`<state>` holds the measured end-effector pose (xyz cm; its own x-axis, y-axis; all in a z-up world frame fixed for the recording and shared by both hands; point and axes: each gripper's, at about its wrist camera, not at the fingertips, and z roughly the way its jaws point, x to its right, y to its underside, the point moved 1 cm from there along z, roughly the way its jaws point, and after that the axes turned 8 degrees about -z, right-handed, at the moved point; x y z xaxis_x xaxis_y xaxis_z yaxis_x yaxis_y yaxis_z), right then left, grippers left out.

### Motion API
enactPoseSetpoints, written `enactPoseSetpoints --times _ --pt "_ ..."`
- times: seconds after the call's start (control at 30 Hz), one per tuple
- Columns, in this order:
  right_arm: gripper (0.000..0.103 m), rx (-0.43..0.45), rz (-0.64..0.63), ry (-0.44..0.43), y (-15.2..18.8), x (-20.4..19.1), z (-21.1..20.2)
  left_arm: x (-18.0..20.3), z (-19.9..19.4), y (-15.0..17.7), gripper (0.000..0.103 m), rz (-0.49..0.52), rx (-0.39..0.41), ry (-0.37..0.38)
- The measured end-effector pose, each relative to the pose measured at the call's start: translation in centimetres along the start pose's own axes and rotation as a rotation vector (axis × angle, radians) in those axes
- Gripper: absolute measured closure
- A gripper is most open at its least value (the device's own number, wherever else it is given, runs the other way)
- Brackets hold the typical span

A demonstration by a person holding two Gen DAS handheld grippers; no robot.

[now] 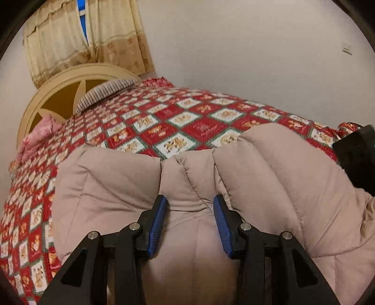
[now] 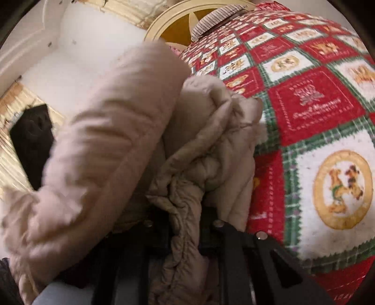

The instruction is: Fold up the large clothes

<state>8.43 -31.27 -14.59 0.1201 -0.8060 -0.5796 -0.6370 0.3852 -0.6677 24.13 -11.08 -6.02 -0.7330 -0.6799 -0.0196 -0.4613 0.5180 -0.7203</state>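
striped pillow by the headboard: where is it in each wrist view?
Left wrist: the striped pillow lies upper left of centre, at the far end of the red patchwork bedspread, against the round headboard.
Right wrist: the striped pillow sits at the top edge, just right of centre.
Shared landmark: the headboard, directly left of the pillow in both.

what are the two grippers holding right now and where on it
Both hold the beige puffer jacket. The left gripper pinches a quilted fold between its fingers. The right gripper grips a bunched, gathered edge; its fingers are hidden by fabric.
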Motion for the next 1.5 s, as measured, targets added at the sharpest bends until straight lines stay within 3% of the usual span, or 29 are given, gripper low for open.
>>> enactPoseSetpoints --times 0.13,0.2,0.27,0.37,0.43,0.57,0.63,0.73,0.87,0.97,1.17,1.33,1.43,1.5 --pt "0.077 0.012 0.072 -0.026 0.0 1.0 -2.8 -0.6 0.4 0.4 0.06 -0.036 -0.02 0.02" --pt "0.051 0.062 0.066 0.029 0.0 0.8 -5.6 -0.4 0.7 0.4 0.06 -0.034 -0.023 0.013" --pt "0.044 0.151 0.039 0.078 -0.5 -0.1 -9.4 -0.3 0.9 0.4 0.06 -0.03 -0.027 0.003" --pt "0.044 0.243 -0.046 0.071 -2.7 -3.1 -12.9 -0.3 1.1 0.4 0.06 -0.031 -0.033 -0.005" --pt "0.045 0.242 -0.142 0.145 -4.5 -5.7 -12.6 -0.2 1.3 0.3 0.06 -0.025 -0.038 -0.019" --pt "0.068 0.141 -0.32 0.284 -7.7 -9.4 -7.1 -0.1 1.2 0.4 0.059 -0.019 -0.037 -0.04" --pt "0.076 0.06 -0.32 0.348 -7.5 -8.5 -4.7 -0.1 1.3 0.3 0.059 -0.02 -0.036 -0.044" --pt "0.077 -0.01 -0.237 0.347 -5.7 -5.5 -2.3 -0.2 1.3 0.3 0.059 -0.025 -0.035 -0.039" --pt "0.076 0.044 -0.067 0.262 -2.6 -1.8 -2.0 -0.3 1.6 0.3 0.059 -0.034 -0.039 -0.041" --pt "0.076 0.082 -0.008 0.235 -1.8 -1.2 -1.3 -0.6 2.0 0.2 0.059 -0.051 -0.035 -0.055" --pt "0.076 0.049 -0.141 0.383 -2.7 -3.2 1.0 -2.4 3.8 -0.3 0.059 -0.129 -0.059 -0.072" --pt "0.077 0.069 -0.156 0.376 -2.9 -2.6 1.6 -2.2 3.4 -0.3 0.059 -0.116 -0.058 -0.077" --pt "0.077 0.072 -0.164 0.39 -2.9 -2.8 1.8 -3.1 1.8 -0.6 0.059 -0.159 -0.064 -0.011" --pt "0.077 0.071 -0.176 0.4 -2.7 -3.1 1.7 -4.7 -0.3 -0.8 0.059 -0.248 -0.044 0.04"
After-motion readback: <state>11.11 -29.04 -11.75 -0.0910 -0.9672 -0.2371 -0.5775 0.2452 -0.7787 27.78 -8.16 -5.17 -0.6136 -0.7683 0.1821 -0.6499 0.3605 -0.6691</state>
